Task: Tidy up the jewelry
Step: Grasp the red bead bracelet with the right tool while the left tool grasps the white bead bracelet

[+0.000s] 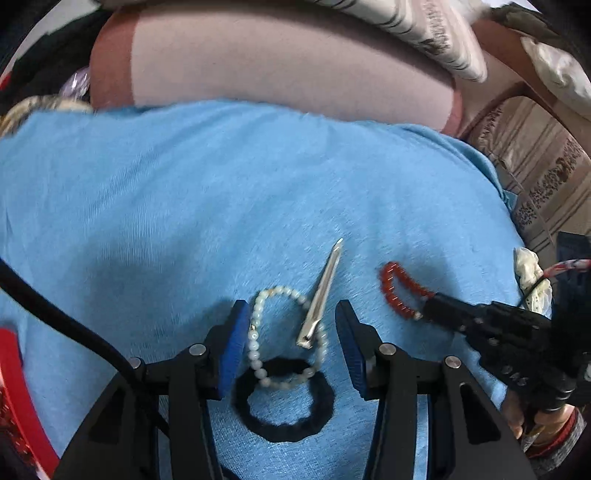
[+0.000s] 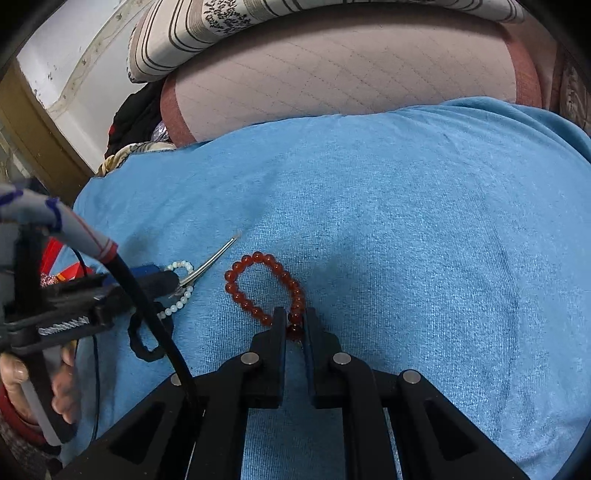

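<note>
A blue towel (image 2: 388, 221) covers the near surface, and behind it lies a pink quilted cushion (image 2: 343, 77) with a darker border. Above that rests striped, floral-printed bedding (image 2: 207, 33), beside a white wall (image 2: 62, 66) and brown wooden trim (image 2: 33, 140).

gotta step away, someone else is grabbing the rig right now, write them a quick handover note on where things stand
Right gripper: shut on the red bead bracelet, pinching its near end; the bracelet lies on the blue cloth.
Left gripper: open, empty, fingers either side of the pearl bracelet.
The silver hair clip lies across the pearl bracelet, which overlaps the black hair tie.
Done: only the red bracelet is gripped; nothing looks sorted yet.
Left: move the red bracelet, then separate and place the clip, pearl bracelet and hair tie. No container is clearly identifiable.
</note>
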